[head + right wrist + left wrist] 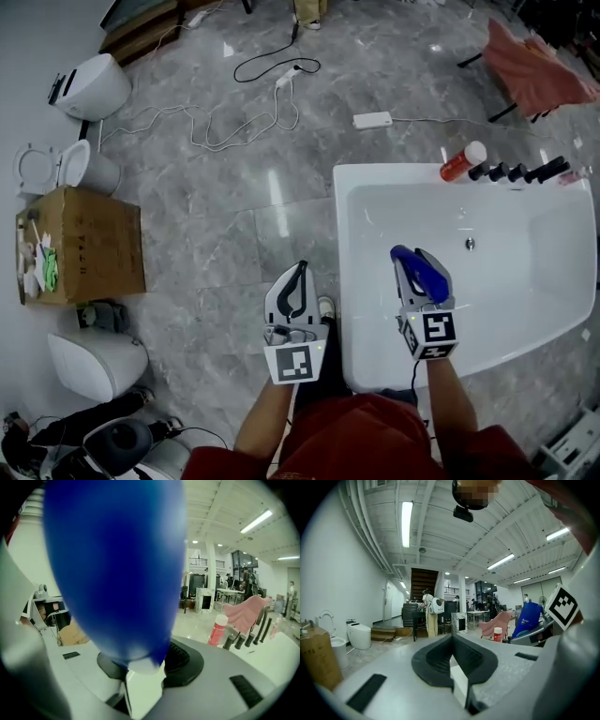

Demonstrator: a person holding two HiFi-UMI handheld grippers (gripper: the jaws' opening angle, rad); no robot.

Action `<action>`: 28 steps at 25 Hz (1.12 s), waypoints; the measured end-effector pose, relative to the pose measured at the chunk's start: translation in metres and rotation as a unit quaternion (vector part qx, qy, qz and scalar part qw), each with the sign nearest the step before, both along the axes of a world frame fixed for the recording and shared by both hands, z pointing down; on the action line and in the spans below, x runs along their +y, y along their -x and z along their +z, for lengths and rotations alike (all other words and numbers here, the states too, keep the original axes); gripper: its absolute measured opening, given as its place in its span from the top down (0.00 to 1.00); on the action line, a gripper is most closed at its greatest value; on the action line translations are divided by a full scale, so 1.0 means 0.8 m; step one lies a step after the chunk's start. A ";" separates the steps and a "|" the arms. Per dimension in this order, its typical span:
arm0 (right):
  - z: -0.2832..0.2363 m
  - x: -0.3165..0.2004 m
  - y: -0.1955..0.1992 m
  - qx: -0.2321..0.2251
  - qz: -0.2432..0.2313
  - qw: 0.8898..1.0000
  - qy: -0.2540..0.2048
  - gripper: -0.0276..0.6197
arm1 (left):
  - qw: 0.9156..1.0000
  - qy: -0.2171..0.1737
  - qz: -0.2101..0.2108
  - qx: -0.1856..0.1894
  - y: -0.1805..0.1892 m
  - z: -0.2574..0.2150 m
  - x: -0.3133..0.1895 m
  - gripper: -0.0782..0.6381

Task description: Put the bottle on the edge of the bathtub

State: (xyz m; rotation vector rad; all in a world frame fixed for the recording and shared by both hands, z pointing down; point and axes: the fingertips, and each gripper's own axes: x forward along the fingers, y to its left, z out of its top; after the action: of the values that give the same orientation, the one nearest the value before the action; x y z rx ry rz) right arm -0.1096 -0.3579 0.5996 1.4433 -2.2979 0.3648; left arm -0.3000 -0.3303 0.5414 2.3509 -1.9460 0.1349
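My right gripper (417,260) is shut on a blue bottle (425,271) and holds it above the inside of the white bathtub (343,246), near the tub's left end. In the right gripper view the blue bottle (117,564) fills the upper left, its pale end resting between the jaws. My left gripper (298,283) hangs over the grey floor just left of the tub's rim, shut and empty. From the left gripper view, the blue bottle (529,618) shows at the right.
A red bottle with a white cap (462,161) and a row of black faucet handles (520,172) stand on the tub's far rim. A cardboard box (80,246), toilets (90,86), cables (239,127) and a pink cloth (534,67) lie around the marble floor.
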 end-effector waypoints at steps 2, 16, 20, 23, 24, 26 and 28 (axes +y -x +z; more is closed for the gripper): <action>0.032 -0.024 -0.003 0.004 0.009 1.000 0.014 0.72 | 1.000 0.011 0.009 0.003 -0.004 0.026 -0.024 0.89; 0.216 -0.172 0.003 0.036 0.027 0.995 0.085 0.72 | 0.996 0.076 0.041 0.021 -0.018 0.167 -0.100 0.88; 0.238 -0.223 0.011 0.043 0.023 0.996 0.080 0.72 | 0.995 0.087 0.039 0.022 -0.017 0.189 -0.110 0.89; 0.253 -0.259 0.022 0.040 0.025 0.996 0.080 0.72 | 0.994 0.097 0.055 -0.003 -0.017 0.202 -0.112 0.88; 0.258 -0.269 0.026 0.040 0.026 0.996 0.081 0.72 | 0.994 0.099 0.052 0.006 -0.018 0.205 -0.112 0.89; 0.266 -0.286 0.032 0.040 0.029 0.995 0.083 0.72 | 0.993 0.102 0.045 0.027 -0.021 0.209 -0.112 0.88; 0.271 -0.301 0.036 0.036 0.036 0.995 0.084 0.72 | 0.993 0.104 0.051 0.027 -0.025 0.213 -0.110 0.88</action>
State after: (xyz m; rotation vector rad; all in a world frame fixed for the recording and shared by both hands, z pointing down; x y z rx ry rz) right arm -0.1387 -0.5988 0.8167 1.4327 -2.1093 0.5070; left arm -0.2799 -0.4184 0.7116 2.2934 -1.6982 0.2647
